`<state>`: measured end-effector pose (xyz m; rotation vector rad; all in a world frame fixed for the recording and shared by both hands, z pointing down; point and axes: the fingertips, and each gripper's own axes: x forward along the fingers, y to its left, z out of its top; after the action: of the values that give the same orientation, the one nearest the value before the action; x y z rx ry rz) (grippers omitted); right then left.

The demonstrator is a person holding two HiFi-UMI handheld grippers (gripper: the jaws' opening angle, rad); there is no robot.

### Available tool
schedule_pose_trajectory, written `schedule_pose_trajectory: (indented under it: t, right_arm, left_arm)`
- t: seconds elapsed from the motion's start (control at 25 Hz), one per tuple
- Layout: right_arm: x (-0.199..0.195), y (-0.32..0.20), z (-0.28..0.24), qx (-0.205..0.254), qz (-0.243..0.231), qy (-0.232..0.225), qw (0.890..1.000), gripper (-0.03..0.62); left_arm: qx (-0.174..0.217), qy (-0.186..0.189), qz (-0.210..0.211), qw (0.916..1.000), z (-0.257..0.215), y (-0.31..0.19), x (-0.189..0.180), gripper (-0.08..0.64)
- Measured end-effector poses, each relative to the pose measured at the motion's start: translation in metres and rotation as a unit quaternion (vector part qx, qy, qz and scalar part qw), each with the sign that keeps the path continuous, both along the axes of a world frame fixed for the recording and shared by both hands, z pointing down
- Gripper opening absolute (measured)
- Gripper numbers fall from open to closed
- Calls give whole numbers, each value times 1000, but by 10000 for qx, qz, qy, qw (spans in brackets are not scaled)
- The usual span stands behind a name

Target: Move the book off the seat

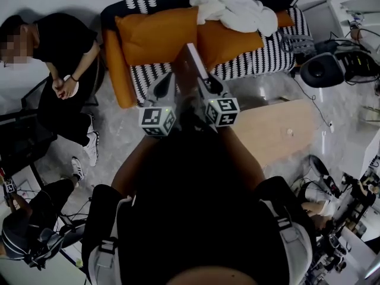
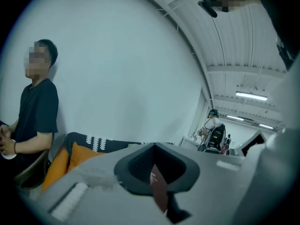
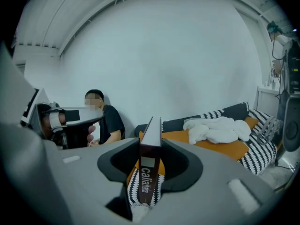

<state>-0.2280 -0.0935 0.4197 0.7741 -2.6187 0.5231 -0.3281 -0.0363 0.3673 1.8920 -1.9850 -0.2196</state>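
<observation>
Book (image 3: 146, 182) upright, gripped by right tool (image 3: 150, 159) and left tool (image 2: 157, 168), near striped sofa (image 1: 268, 58)

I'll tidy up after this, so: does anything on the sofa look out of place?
A white blanket lies crumpled across the orange cushions on the sofa; it's bunched in a heap, not folded.

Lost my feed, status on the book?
Right gripper shut on book, upright, lifted off the sofa. Left gripper: maroon sliver between jaws, grip unclear. Seated person off left, clear.
</observation>
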Motion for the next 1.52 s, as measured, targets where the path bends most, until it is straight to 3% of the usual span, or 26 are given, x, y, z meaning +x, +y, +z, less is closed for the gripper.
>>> schedule_pose_trajectory:
  t: [0.44,0.76,1.16,1.52]
  right_arm:
    - [0,10,-9,143,28,48,9999,155]
    - [6,28,-22,256,193,107,9994,155]
    - [48,58,-29,321,579,282,9974,155]
    - [98,53,-31,314,1271,144,9913,155]
  left_arm:
    - [100,76,-39,9999,-2,12,-6,6]
    - [266,-43,309,9992,-13,20,10,6]
    - [287,63,690,9972,-7,30,38,6]
    - [54,-75,1115,9937,0,21,69,6]
